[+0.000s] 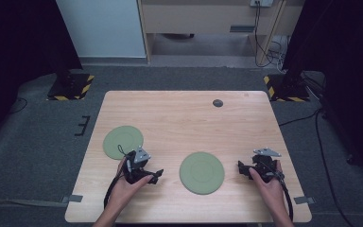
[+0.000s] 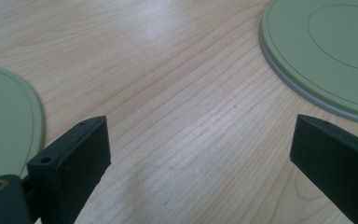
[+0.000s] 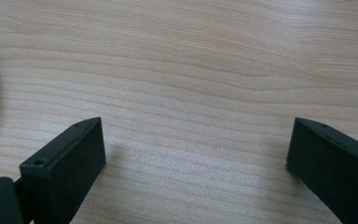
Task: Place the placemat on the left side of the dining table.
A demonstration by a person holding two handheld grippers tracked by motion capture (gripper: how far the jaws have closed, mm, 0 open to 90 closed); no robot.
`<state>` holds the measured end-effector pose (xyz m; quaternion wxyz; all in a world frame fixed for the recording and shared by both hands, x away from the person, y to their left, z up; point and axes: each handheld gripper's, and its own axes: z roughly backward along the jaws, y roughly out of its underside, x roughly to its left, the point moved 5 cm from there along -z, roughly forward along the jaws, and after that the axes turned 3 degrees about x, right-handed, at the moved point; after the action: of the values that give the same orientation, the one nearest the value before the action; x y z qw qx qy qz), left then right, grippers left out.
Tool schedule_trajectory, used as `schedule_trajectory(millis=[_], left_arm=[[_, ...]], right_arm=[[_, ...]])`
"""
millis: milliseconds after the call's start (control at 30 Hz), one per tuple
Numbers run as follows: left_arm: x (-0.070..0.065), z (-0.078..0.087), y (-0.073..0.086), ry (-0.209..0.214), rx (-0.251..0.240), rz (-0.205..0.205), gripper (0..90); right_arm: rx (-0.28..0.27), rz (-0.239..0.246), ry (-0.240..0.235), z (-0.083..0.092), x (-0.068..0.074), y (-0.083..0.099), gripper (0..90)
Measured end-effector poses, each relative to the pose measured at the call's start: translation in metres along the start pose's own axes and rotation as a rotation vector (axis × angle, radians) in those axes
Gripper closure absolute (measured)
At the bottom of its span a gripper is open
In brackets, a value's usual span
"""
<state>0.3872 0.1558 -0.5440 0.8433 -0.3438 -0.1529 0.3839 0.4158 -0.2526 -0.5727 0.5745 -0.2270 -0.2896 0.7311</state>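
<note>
While grippers flank it, plate point(image 1: 202, 172) lies unobstructed.

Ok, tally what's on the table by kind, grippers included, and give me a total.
Green round plates: 2, one at the left, one nearer the middle
Hand-held grippers: 2, left gripper and right gripper, both open over bare wood
Small dark disc near the far edge: 1
Total: 5

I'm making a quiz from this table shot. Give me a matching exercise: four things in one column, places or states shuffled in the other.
Things:
1. left green plate
2. middle green plate
3. left gripper
4. small dark disc

Places or states:
A. near the table's far edge
B. between the two grippers
C. jaws open, holding nothing
D. just beyond the left hand

Pairs: 1-D, 2-B, 3-C, 4-A
</note>
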Motion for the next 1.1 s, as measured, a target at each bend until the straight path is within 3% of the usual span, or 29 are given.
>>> schedule_trajectory(millis=[333, 600, 767, 1000, 1100], left_arm=[[-0.005, -0.01, -0.002, 0.013, -0.003, 0.001, 4.0], [-0.004, -0.032, -0.024, -0.007, -0.034, 0.008, 3.3], [-0.004, -0.044, -0.033, -0.017, -0.029, 0.005, 3.3], [-0.004, -0.063, -0.031, -0.053, 0.026, 0.009, 3.3], [-0.004, -0.067, -0.027, -0.03, 0.05, 0.023, 0.2]], right_arm=[[0.0, -0.001, -0.001, 0.0, -0.001, 0.0, 4.7], [0.0, -0.004, -0.002, 0.001, -0.002, 0.0, 4.7], [-0.003, -0.006, -0.003, 0.001, -0.003, 0.0, 4.7], [-0.004, -0.008, -0.004, 0.002, -0.004, 0.0, 4.7], [-0.004, -0.006, -0.005, 0.002, -0.004, 0.0, 4.7]])
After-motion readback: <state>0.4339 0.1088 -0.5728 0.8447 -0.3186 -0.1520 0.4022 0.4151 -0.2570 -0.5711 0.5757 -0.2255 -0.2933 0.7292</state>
